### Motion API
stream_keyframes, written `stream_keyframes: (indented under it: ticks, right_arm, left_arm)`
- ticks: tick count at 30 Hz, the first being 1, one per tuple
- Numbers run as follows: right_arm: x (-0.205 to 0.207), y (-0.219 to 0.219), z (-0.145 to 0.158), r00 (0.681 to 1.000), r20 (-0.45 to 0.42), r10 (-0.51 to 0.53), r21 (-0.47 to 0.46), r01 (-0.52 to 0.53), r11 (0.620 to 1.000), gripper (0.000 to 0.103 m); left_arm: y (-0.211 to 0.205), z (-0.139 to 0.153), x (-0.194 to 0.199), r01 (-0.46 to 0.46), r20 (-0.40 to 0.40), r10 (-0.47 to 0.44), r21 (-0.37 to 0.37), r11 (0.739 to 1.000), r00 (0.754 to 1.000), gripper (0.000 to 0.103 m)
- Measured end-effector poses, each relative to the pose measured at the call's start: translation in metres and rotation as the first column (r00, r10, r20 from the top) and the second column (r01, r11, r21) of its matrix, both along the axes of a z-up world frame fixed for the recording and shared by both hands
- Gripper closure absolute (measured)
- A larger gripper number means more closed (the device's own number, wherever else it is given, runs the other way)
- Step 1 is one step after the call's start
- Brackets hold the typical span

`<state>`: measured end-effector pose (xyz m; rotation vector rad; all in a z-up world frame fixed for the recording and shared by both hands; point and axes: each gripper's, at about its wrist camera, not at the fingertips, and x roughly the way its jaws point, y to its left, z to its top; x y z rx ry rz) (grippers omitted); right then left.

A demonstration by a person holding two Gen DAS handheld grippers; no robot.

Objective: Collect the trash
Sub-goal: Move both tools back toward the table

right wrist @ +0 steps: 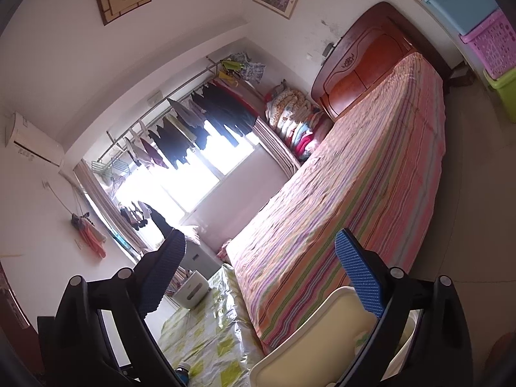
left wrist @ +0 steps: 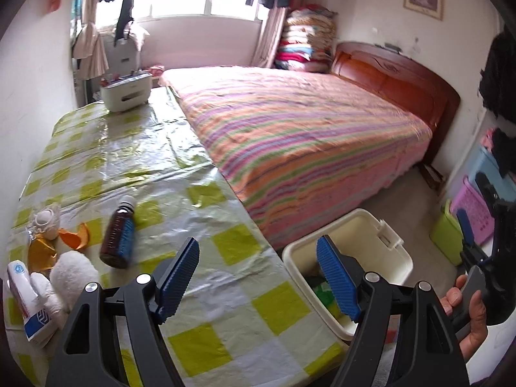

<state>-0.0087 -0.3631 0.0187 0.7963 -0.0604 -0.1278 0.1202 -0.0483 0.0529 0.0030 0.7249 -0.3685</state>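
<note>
On the table's green-checked cloth (left wrist: 225,290) lie a brown bottle (left wrist: 117,235) on its side, an orange peel (left wrist: 75,237), a gold wrapper (left wrist: 38,254), a white tissue wad (left wrist: 69,274) and a white-and-blue tube (left wrist: 27,300), all at the near left. A cream bin (left wrist: 387,251) stands on the floor just right of the table, with green trash (left wrist: 324,293) inside. My left gripper (left wrist: 258,248) hangs open and empty over the table's right edge and the bin. My right gripper (right wrist: 260,237) is open and empty above the bin (right wrist: 322,322), pointing across the room.
A striped bed (left wrist: 306,129) runs along the table's far right side. A white appliance (left wrist: 125,92) sits at the table's far end. Purple, blue and green crates (left wrist: 474,213) stand against the right wall. A hand (left wrist: 464,306) holds the right gripper's handle.
</note>
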Motion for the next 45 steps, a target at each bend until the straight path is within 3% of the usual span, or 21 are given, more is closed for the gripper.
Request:
stream_keyframes:
  ticks: [9, 15, 24, 30, 38, 41, 43, 45]
  right_arm:
    - [0.018, -0.019, -0.014, 0.999, -0.051, 0.014, 0.063, -0.011, 0.998, 0.011]
    - [0.038, -0.015, -0.02, 0.993, -0.081, 0.083, 0.082, -0.077, 0.994, 0.01]
    - [0.068, 0.032, -0.01, 0.955, -0.202, 0.218, -0.023, -0.227, 0.974, 0.009]
    - [0.103, 0.106, -0.016, 0.841, -0.352, 0.411, -0.101, -0.471, 0.876, 0.009]
    - [0.13, 0.212, -0.022, 0.642, -0.489, 0.59, -0.169, -0.734, 0.658, 0.009]
    - [0.149, 0.247, -0.019, 0.598, -0.551, 0.583, -0.18, -0.767, 0.616, 0.009]
    - [0.165, 0.271, -0.016, 0.587, -0.6, 0.543, -0.217, -0.773, 0.596, 0.01]
    - [0.18, 0.289, -0.013, 0.559, -0.643, 0.523, -0.221, -0.79, 0.573, 0.02]
  left_arm:
    - [0.012, -0.011, 0.03, -0.035, 0.016, 0.035, -0.017, 0.999, 0.999, 0.03]
    - [0.009, -0.022, 0.042, -0.022, -0.008, 0.022, -0.013, 1.0, 1.0, 0.03]
    - [0.037, 0.0, 0.012, -0.088, 0.05, 0.088, -0.007, 0.996, 0.995, 0.03]
    - [0.08, 0.012, -0.031, -0.195, 0.098, 0.191, 0.038, 0.98, 0.977, 0.03]
    - [0.161, 0.001, -0.077, -0.384, 0.044, 0.382, 0.045, 0.922, 0.923, 0.03]
    - [0.189, -0.008, -0.09, -0.454, 0.02, 0.453, 0.044, 0.89, 0.891, 0.03]
    - [0.205, -0.012, -0.099, -0.485, 0.009, 0.485, 0.027, 0.874, 0.874, 0.03]
    - [0.219, -0.016, -0.109, -0.505, -0.01, 0.505, 0.004, 0.863, 0.863, 0.03]
